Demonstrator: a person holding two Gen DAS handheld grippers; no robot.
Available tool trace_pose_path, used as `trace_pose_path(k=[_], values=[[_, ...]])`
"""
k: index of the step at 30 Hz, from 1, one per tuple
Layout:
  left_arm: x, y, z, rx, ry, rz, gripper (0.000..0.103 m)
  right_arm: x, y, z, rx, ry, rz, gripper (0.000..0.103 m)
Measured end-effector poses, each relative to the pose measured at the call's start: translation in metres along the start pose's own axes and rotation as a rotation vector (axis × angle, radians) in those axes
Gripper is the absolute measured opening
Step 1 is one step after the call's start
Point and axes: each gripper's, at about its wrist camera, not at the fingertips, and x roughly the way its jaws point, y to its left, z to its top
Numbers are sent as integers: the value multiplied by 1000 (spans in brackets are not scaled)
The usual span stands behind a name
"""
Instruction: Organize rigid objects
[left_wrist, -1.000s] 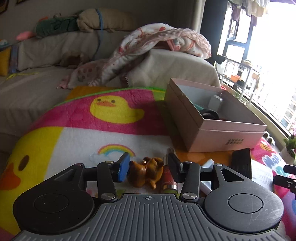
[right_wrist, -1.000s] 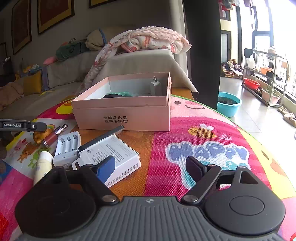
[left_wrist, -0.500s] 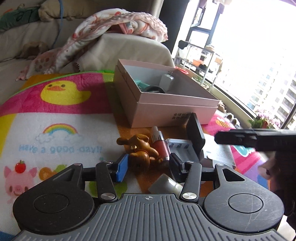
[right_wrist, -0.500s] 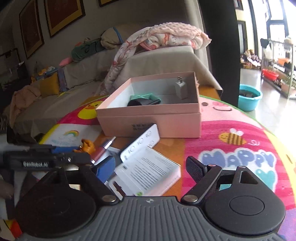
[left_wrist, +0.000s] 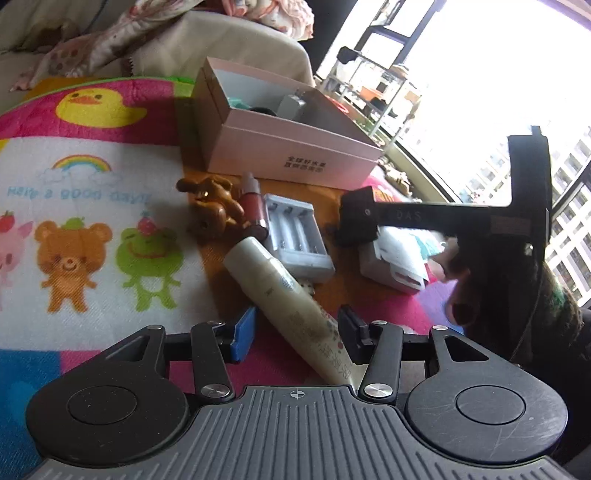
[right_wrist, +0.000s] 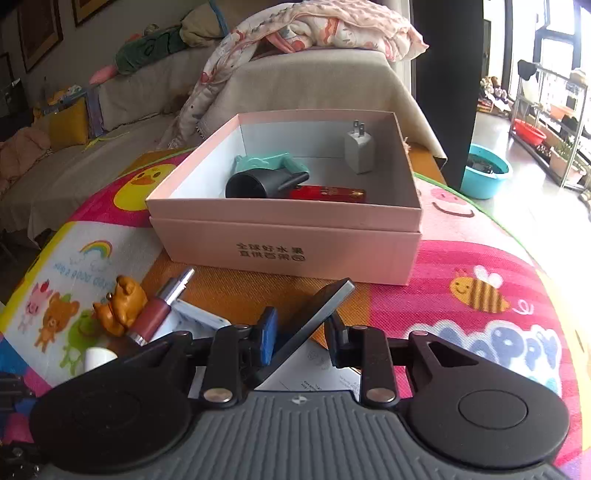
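Cartoon play mat (right_wrist: 491, 295) with ducks, bears and a bee covered the whole surface, sofa (right_wrist: 314, 81) piled with blankets behind it. Pink box (right_wrist: 288, 236) sat open mid-mat, already holding a white charger plug (right_wrist: 360, 149), a black-and-teal thing (right_wrist: 266, 177) and a red lighter (right_wrist: 327, 192).

Loose stuff lay just in front of the box: cream tube (left_wrist: 284, 295), white battery charger (left_wrist: 297, 236), brown bear figurine (left_wrist: 214, 205) and a dark red bottle (left_wrist: 255, 203), all close together.

Left gripper (left_wrist: 295, 332) was spread wide, the tube lying between its fingers without being squeezed. Right gripper (right_wrist: 301, 332) was narrowed around a tilted dark flat slab (right_wrist: 310, 321), over a white leaflet box (right_wrist: 314, 373); whether it actually pinched it, can't tell.
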Motion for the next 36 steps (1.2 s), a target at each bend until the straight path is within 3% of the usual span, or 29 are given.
trace_pose_path(k=[4,9,10,13,16,22,27,36], values=[[17,-6,10,14,-20,16,51,-16,4,-12,-91,-30,-61,27],[27,-18,14,107,-28,82,47,-32,20,-23,-171,-42,74,28],[28,-18,14,116,-28,88,46,-34,24,-24,-186,-49,85,32],[26,-16,13,136,-28,98,45,-37,33,-30,-228,-89,69,59],[24,-15,13,141,-31,109,44,-38,37,-35,-253,-105,26,64],[21,-12,13,182,-48,214,43,-56,22,-48,-217,-141,-16,70],[21,-12,13,182,-50,218,42,-74,0,-59,-149,-184,-64,79],[26,-21,9,215,-47,220,60,-74,-26,-81,-25,-213,-77,86]])
